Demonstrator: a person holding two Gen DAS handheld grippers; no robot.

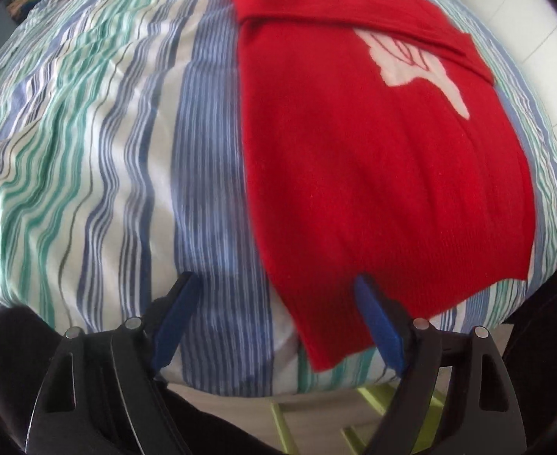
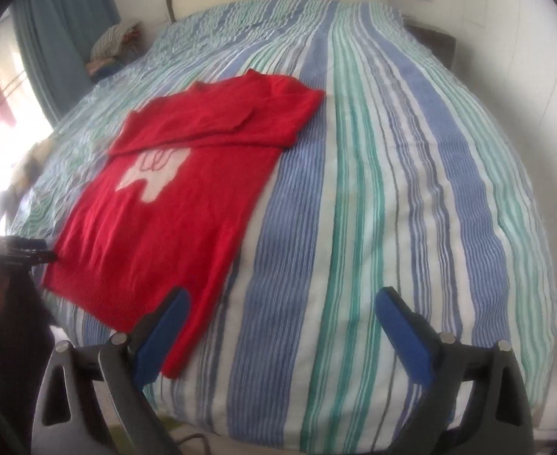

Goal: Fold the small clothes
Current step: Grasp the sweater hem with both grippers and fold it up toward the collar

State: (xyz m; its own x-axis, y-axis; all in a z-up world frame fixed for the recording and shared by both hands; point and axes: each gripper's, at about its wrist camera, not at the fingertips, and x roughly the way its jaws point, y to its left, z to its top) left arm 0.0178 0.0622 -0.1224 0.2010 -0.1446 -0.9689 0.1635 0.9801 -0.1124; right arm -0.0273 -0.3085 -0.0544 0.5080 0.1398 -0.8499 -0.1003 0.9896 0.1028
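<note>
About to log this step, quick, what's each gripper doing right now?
Left gripper: open, holding nothing, over the red sweater's hem corner.
Right gripper: open, empty.

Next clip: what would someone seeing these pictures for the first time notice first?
The bright red sweater with a pale figure on its chest, lying flat near the foot of the bed with its sleeves folded across the top. Under it, the blue, green and white striped bedspread fills both views. Both grippers, left gripper and right gripper, are open and empty.

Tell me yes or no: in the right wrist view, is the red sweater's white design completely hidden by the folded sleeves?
No. The white design shows on the red sweater just below the folded sleeves, which cover only its top edge.
</note>
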